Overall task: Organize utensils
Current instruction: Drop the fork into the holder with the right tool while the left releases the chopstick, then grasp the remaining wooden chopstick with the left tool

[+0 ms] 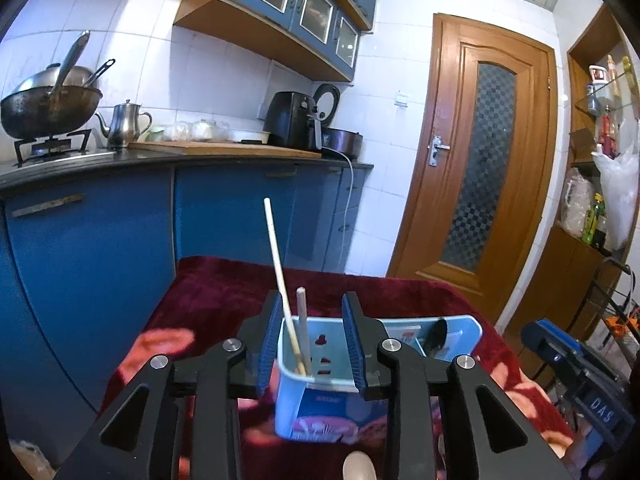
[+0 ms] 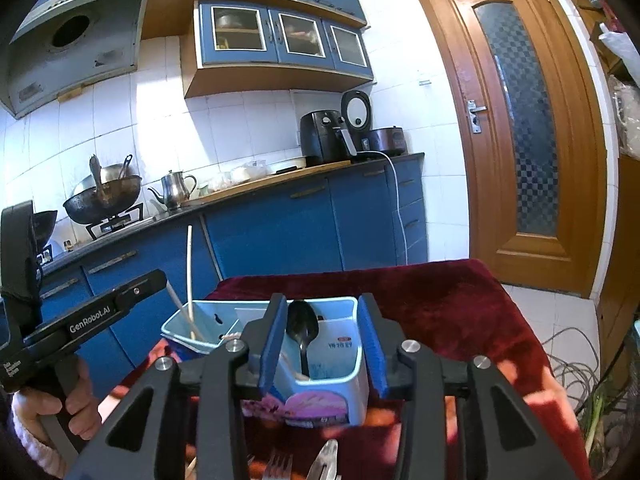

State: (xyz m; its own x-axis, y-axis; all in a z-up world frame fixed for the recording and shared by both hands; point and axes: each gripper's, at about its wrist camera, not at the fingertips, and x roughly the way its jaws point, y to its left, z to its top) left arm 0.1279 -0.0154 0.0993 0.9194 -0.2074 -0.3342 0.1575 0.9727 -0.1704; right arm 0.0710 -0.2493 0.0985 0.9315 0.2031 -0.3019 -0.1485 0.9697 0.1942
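A light blue utensil holder (image 1: 320, 408) (image 2: 332, 384) stands on the red cloth. Its left compartment holds two pale chopsticks (image 1: 280, 276) (image 2: 189, 280) that lean upright. Its right compartment holds a dark spoon (image 2: 303, 328) (image 1: 436, 334), bowl up. My left gripper (image 1: 312, 344) is open, its blue pads either side of the chopstick compartment, holding nothing. My right gripper (image 2: 322, 344) is open around the spoon compartment, holding nothing. A fork (image 2: 278, 466) and another metal utensil (image 2: 324, 460) lie under the right gripper. A spoon bowl (image 1: 359, 467) shows under the left gripper.
The table carries a red patterned cloth (image 1: 224, 292) (image 2: 448, 296). Blue kitchen cabinets (image 1: 100, 240) with a wok (image 1: 48, 108) and kettle (image 1: 124, 124) stand behind. A wooden door (image 1: 480, 168) is at the right. The left gripper body and hand (image 2: 80, 340) show in the right wrist view.
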